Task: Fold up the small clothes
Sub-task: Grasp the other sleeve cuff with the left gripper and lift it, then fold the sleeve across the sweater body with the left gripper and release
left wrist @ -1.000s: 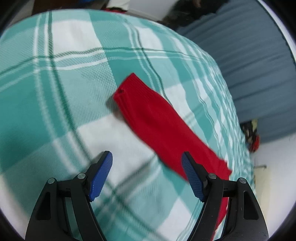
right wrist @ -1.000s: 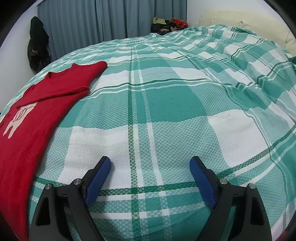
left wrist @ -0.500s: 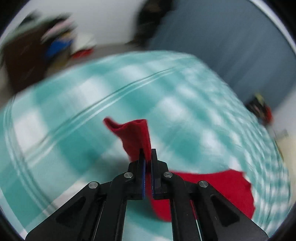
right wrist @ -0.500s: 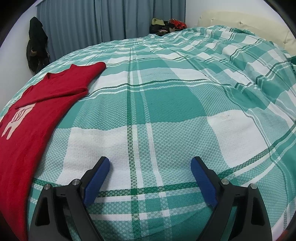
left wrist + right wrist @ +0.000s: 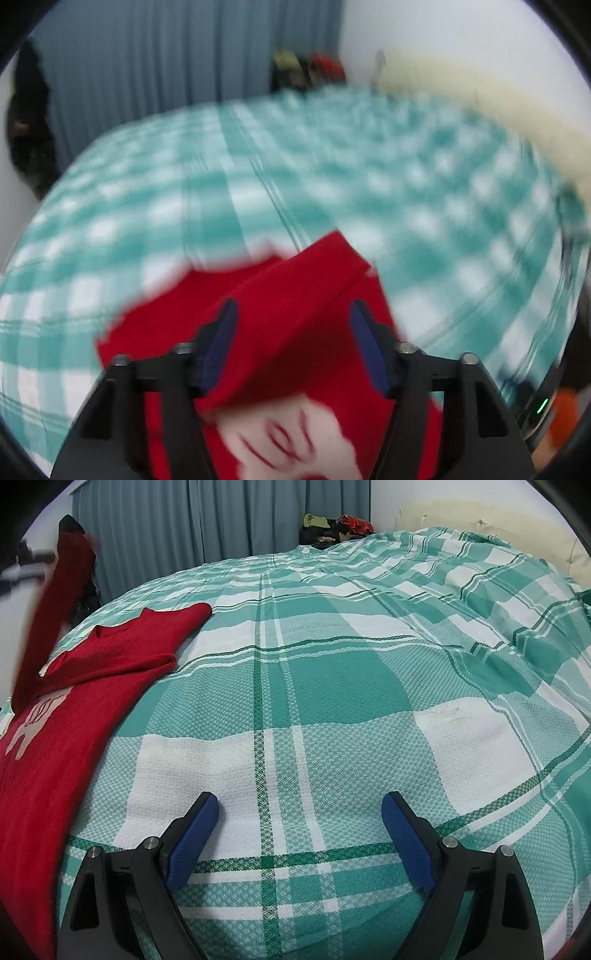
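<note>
One sleeve [image 5: 295, 295] lies folded across the red top [image 5: 48, 738] on the bed [image 5: 332, 701]. Both grippers, left [image 5: 293, 347] and right [image 5: 299, 834], gape, holding nothing. Next, I think: the other sleeve.

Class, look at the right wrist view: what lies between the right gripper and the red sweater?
Only bare plaid bedspread separates the right gripper from the sweater, seen in the right wrist view.
</note>
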`<state>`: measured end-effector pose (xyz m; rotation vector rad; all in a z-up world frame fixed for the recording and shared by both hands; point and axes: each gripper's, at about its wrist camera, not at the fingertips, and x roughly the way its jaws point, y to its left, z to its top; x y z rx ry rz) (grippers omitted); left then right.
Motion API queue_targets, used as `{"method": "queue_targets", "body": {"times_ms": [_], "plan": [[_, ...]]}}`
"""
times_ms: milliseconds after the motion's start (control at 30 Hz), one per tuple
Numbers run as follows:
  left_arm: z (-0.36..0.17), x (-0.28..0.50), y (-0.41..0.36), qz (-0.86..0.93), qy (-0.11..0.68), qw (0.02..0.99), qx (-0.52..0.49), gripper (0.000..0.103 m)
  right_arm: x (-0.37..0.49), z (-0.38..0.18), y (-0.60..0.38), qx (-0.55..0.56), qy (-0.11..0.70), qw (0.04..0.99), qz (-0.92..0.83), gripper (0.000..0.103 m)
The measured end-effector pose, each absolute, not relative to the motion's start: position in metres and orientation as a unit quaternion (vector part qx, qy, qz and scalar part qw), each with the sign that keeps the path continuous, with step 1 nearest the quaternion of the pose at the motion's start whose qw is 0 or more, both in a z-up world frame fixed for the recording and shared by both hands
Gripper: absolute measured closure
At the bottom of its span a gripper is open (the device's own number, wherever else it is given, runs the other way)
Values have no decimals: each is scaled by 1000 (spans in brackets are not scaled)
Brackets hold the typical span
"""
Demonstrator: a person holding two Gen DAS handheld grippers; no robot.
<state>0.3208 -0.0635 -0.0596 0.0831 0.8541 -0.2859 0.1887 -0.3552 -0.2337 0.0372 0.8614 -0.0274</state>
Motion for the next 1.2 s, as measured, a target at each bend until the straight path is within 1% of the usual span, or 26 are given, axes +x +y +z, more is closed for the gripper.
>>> {"method": "queue_targets", "body": {"times_ms": [67, 133, 200, 300, 433, 500, 633, 667, 700, 733, 767, 800, 867, 1000, 1133, 1200], "plan": [[-96, 291, -69, -163, 452, 875, 55, 44, 189, -234, -355, 19, 418, 908, -12, 13], [-113, 255, -51, -160, 471, 866, 58, 44, 188, -234, -356, 20, 418, 908, -10, 13], [-119, 231, -12, -130, 481, 866, 41, 44, 189, -234, -356, 21, 418, 908, -8, 13], [-123, 219, 60, -57, 488, 871, 11, 43, 189, -234, -356, 21, 417, 909, -8, 12], [-131, 228, 104, -25, 484, 874, -8, 42, 190, -235, -354, 18, 417, 909, -9, 11], [-137, 243, 96, -26, 481, 877, -1, 38, 190, -235, -354, 18, 416, 909, -10, 11], [-164, 283, 95, 35, 490, 871, 10, 38, 189, -235, -354, 17, 415, 910, -11, 11], [-169, 284, 105, 59, 491, 869, 11, 52, 189, -235, -354, 17, 415, 910, -11, 11], [-173, 287, 114, 89, 490, 867, 1, 89, 189, -235, -354, 17, 415, 910, -11, 11], [-178, 287, 132, 101, 489, 865, -51, 96, 189, -235, -354, 17, 415, 910, -11, 11], [-179, 285, 142, 101, 484, 864, -93, 98, 189, -235, -354, 17, 415, 910, -11, 11], [-180, 278, 150, 107, 477, 864, -119, 99, 189, -235, -354, 17, 415, 910, -11, 11], [-180, 267, 150, 107, 468, 869, -121, 99, 189, -235, -354, 17, 415, 910, -11, 10], [-186, 265, 151, 103, 473, 865, -133, 98, 189, -235, -354, 17, 415, 910, -11, 9], [-185, 263, 157, 98, 480, 857, -159, 94, 190, -235, -354, 18, 415, 909, -10, 9], [-180, 257, 156, 95, 486, 855, -153, 83, 190, -235, -353, 17, 416, 909, -11, 9]]}}
